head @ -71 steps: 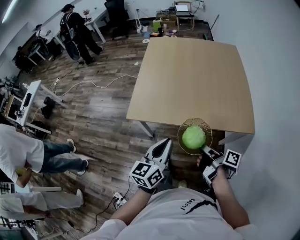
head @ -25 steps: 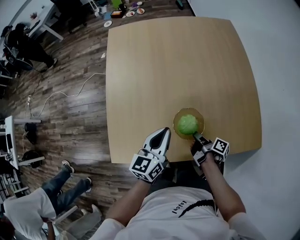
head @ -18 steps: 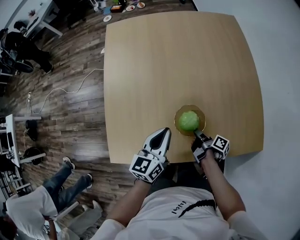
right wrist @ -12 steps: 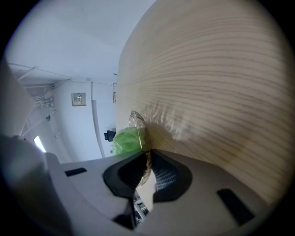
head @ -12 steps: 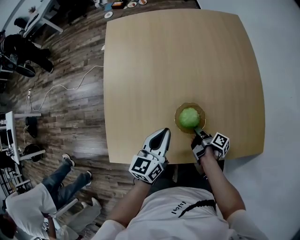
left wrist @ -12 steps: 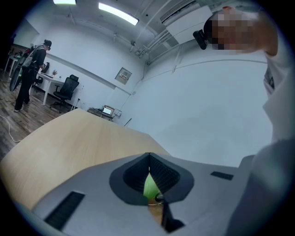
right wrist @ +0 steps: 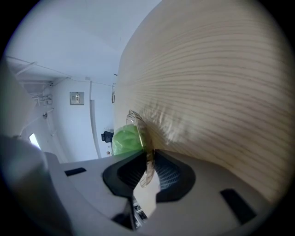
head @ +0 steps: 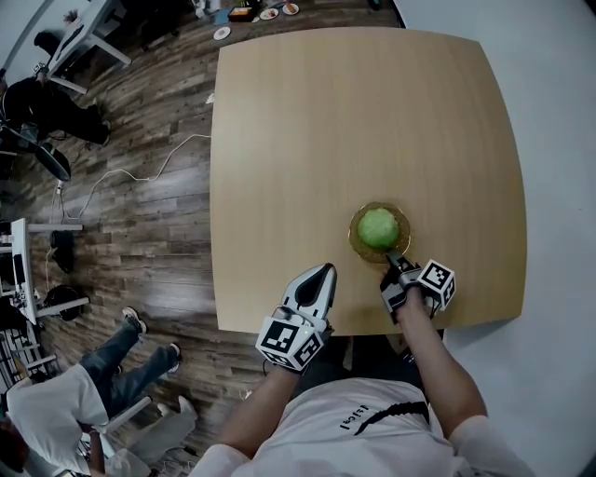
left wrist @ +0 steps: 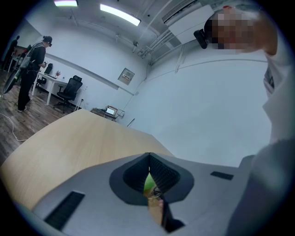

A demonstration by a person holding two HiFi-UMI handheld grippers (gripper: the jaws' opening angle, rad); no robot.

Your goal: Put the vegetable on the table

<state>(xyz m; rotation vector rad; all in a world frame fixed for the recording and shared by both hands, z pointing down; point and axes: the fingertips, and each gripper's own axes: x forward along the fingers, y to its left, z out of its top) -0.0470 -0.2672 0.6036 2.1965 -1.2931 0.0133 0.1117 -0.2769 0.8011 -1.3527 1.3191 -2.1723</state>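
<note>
A round green vegetable (head: 378,227) lies in a clear amber bowl (head: 358,244) that rests on the wooden table (head: 326,140), near its front edge. My right gripper (head: 395,261) reaches the bowl from the near side. The bowl's rim (right wrist: 138,123) stands between the pads, which still touch it while the jaws are opening. The vegetable (right wrist: 126,139) shows just beyond that rim in the right gripper view. My left gripper (head: 326,270) hovers shut at the table's front edge, left of the bowl, with nothing held. Through its jaws a sliver of the green vegetable (left wrist: 148,183) shows.
Wood floor lies left of the table, with a cable (head: 140,177), desks and a person's legs (head: 130,359) at the lower left. A white wall runs along the table's right side. Plates (head: 270,13) lie on the floor past the far edge.
The bowl with the vegetable came from beyond the table's front edge to rest on the table top. Over the last second it has hardly shifted. The left gripper has stayed shut beside it.
</note>
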